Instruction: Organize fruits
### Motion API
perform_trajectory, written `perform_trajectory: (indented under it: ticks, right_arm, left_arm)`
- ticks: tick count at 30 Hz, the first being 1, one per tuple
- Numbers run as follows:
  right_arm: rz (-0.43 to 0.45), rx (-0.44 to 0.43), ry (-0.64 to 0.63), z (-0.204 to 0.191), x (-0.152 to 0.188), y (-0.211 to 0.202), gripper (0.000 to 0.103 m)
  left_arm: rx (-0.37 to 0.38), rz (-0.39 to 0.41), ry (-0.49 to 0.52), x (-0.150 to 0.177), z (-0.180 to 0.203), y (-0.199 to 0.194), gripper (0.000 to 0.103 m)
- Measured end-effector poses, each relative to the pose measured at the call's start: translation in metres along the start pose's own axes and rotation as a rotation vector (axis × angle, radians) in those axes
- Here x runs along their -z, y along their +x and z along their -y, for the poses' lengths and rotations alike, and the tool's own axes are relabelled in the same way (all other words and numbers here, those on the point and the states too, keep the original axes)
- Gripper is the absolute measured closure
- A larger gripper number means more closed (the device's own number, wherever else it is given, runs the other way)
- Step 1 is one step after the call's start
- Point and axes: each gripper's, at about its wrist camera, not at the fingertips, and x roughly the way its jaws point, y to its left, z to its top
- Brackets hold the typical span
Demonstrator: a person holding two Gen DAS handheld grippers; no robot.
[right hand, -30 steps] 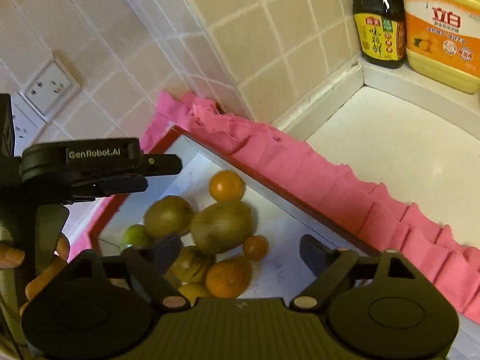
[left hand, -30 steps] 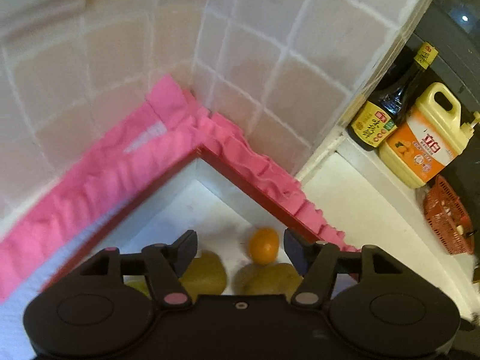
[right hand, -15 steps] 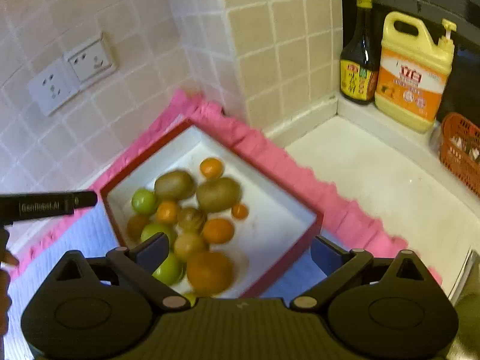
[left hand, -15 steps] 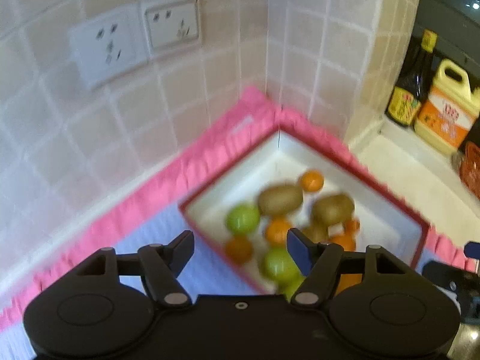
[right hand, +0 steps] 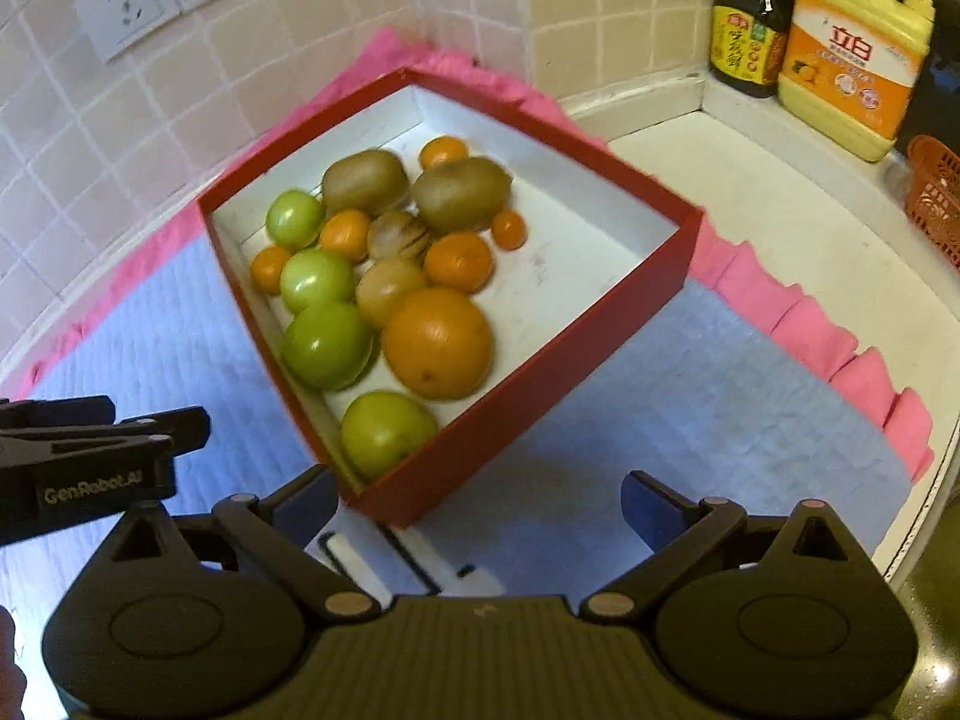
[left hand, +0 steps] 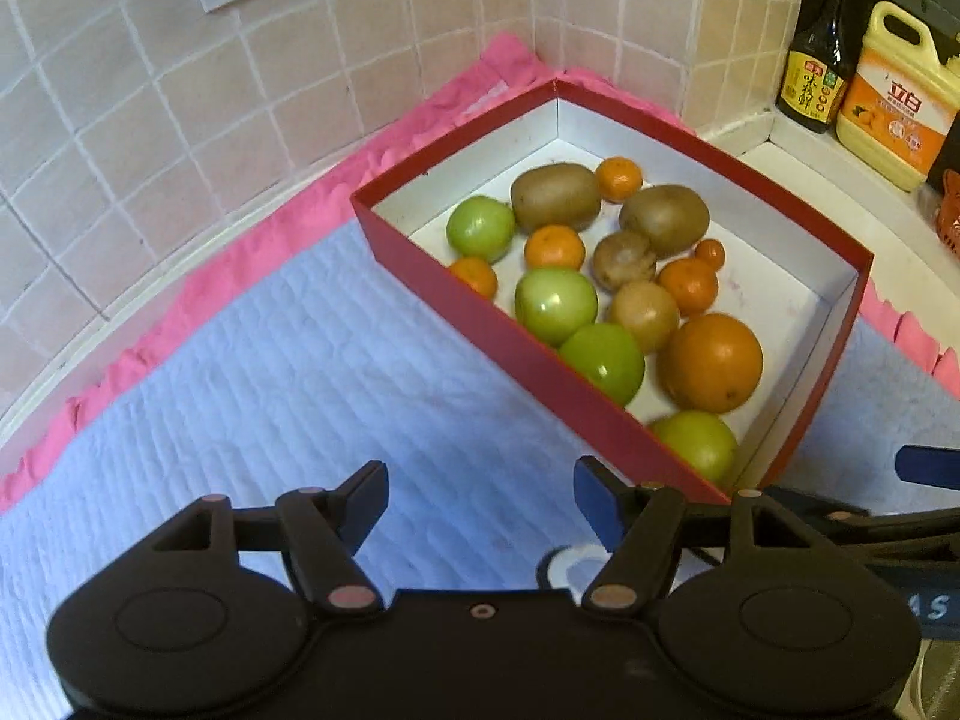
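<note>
Fruit: red box [right hand: 528,378] of mixed fruit, frame centre, ahead of both grippers.
Nearer: right gripper [right hand: 477,501], at box corner.
Jaws: both released; left gripper [left hand: 480,495] empty.

Both grippers are matte black plastic. The left gripper [left hand: 480,495] has two big round housings with recessed discs, angular linkage arms with pinkish rivet pins, a small screw at centre, and dark blue pads [left hand: 594,504] on the fingers. The right gripper [right hand: 477,507] looks the same but has a ribbed top panel. "GenRobot.AI" is printed in white on the left one's side.
</note>
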Motion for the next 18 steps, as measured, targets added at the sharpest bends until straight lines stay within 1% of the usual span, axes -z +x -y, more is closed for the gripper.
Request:
perform_trajectory:
  ticks: [2,8,18]
  right_arm:
    - [-0.003,-0.004,-0.007,-0.002,0.001,0.000,0.001]
    - [0.003,-0.010,-0.007,-0.001,0.001,-0.004,0.001]
    - [0.015,-0.008,-0.005,0.003,0.000,-0.009,0.001]
  left_arm:
    - [0.014,-0.002,-0.014,0.003,0.000,-0.001,0.022]
    - [0.006,0.001,-0.026,0.009,0.001,-0.007,0.022]
    - [-0.014,0.007,-0.049,0.010,-0.006,-0.013,0.022]
